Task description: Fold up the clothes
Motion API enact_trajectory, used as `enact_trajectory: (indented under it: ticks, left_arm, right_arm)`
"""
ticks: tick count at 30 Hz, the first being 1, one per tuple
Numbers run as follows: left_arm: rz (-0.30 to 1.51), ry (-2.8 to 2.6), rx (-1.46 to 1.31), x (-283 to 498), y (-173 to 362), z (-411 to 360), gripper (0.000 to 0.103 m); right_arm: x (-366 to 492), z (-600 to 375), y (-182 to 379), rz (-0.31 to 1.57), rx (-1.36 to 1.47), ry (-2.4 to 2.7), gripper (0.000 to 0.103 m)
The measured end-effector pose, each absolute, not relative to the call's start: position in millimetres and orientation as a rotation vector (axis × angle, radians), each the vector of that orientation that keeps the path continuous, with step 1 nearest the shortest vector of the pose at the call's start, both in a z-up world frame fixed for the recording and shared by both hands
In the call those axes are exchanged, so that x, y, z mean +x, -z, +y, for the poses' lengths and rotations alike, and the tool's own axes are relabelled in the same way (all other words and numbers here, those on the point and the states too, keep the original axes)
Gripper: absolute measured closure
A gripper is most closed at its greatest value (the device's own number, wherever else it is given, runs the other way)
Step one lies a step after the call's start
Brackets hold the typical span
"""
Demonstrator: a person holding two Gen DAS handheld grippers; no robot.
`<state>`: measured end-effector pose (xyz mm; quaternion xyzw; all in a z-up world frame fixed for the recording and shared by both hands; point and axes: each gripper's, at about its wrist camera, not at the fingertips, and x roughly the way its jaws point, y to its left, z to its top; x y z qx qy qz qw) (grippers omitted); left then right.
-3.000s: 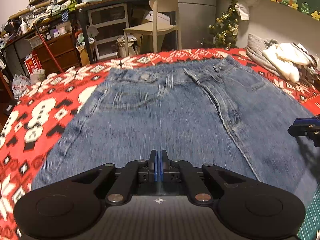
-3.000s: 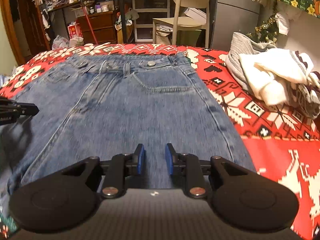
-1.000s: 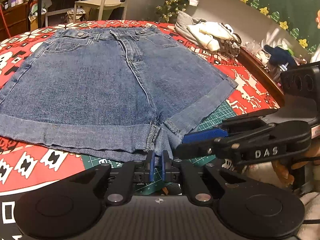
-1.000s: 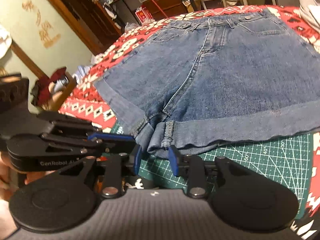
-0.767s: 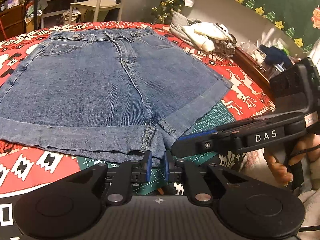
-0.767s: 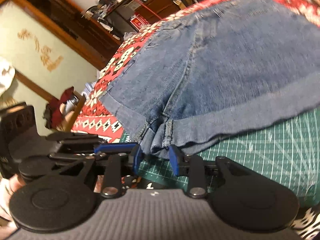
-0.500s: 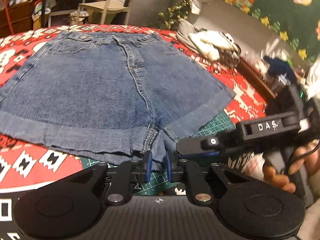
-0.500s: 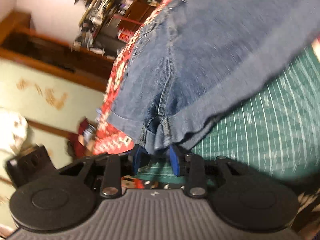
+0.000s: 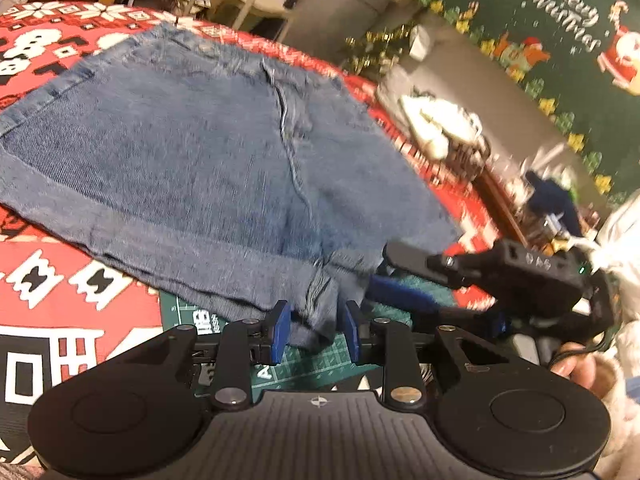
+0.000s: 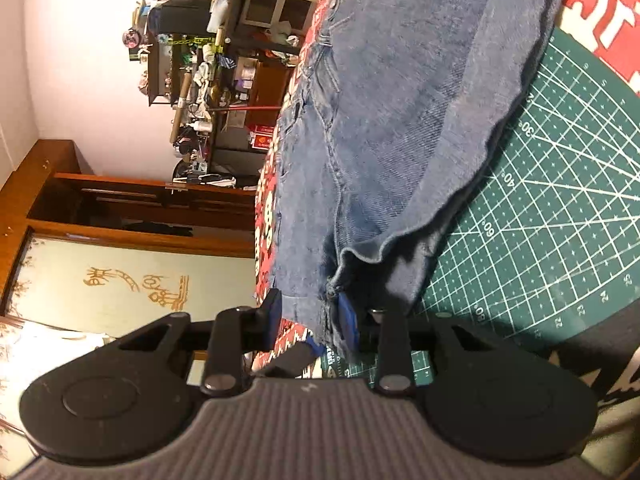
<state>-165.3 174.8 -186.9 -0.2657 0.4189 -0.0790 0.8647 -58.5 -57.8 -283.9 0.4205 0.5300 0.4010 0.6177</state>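
the shorts [image 9: 180, 152] lay flat on a red patterned cloth [image 9: 60, 288], waistband at the far side, their cuffed hems reaching onto a green mat [image 10: 560, 208] at the near edge.

the left gripper [image 9: 314, 330] sat at the crotch hem. its jaws had just been opening; they stood a little apart with the hem fabric between them, and the blue pads were clear of the denim on both sides.

the right gripper [image 10: 308, 320] was rolled onto its side, so the room looked tipped in its view. its jaws were partly open around the same crotch hem. one pad lay against the seam; the other stood just off the fabric, so no firm hold showed. in the left view it came in from the right, just beside the left gripper, with a hand [image 9: 580, 368] behind it.

a heap of pale clothes [image 9: 440, 128] lay well apart near the far right edge.
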Motion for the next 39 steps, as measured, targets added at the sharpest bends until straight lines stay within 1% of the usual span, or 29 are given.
enact_trajectory:
  ticks: [4,9,12,13,14,15,16,17,18,23,25,29,32,37,39]
  left_arm:
    - [0.884,0.166,-0.587,-167.7,190.4,175.7,0.076]
    - [0.799,0.171,-0.639,-166.2,188.8,181.0,0.076]
    - [0.820,0.186,-0.617,-160.3,191.9,175.9,0.076]
    - [0.836,0.184,-0.592,-158.8,192.7,172.9,0.076]
    - [0.852,0.178,-0.560,-157.4,193.3,169.0,0.076]
    - [0.858,0.171,-0.525,-156.5,193.4,164.8,0.077]
    - [0.854,0.164,-0.492,-156.5,193.1,161.4,0.078]
    - [0.848,0.154,-0.457,-156.7,191.9,158.1,0.088]
    - [0.837,0.145,-0.429,-157.6,189.3,156.2,0.092]
    - [0.782,0.166,-0.358,-165.7,172.1,152.8,0.094]
    - [0.798,0.173,-0.333,-165.6,174.0,148.1,0.094]
    - [0.847,0.173,-0.345,-163.9,187.0,149.5,0.094]
    - [0.864,0.176,-0.352,-162.4,188.5,149.7,0.093]
    - [0.891,0.174,-0.331,-163.2,190.3,144.7,0.094]
    - [0.893,0.176,-0.333,-163.5,190.0,144.9,0.094]
  right_arm:
    - [-56.2,-56.9,280.3,1.204,0.895,-0.915,0.068]
    - [-53.0,-52.0,263.7,1.145,0.793,-0.914,0.069]
    - [-53.7,-42.1,258.3,1.125,0.690,-0.922,0.080]
    - [-55.5,-39.0,256.2,1.123,0.648,-0.928,0.089]
    - [-57.7,-35.5,254.1,1.121,0.601,-0.934,0.093]
    - [-60.6,-31.9,249.8,1.105,0.538,-0.933,0.095]
    - [-65.4,-28.0,243.6,1.078,0.464,-0.941,0.096]
    - [-70.9,-24.0,237.0,1.048,0.389,-0.953,0.096]
    - [-76.4,-20.0,230.4,1.016,0.314,-0.963,0.096]
    - [-105.5,-3.0,192.8,0.849,-0.024,-1.020,0.096]
    - [-113.8,-0.6,188.2,0.833,-0.096,-1.041,0.096]
    - [-110.5,-5.1,196.1,0.935,-0.037,-1.035,0.094]
    - [-111.2,-6.6,205.0,0.969,-0.016,-1.037,0.093]
    - [-116.1,-0.7,215.4,1.002,-0.008,-1.050,0.098]
    - [-116.3,0.4,217.9,1.006,0.001,-1.048,0.099]
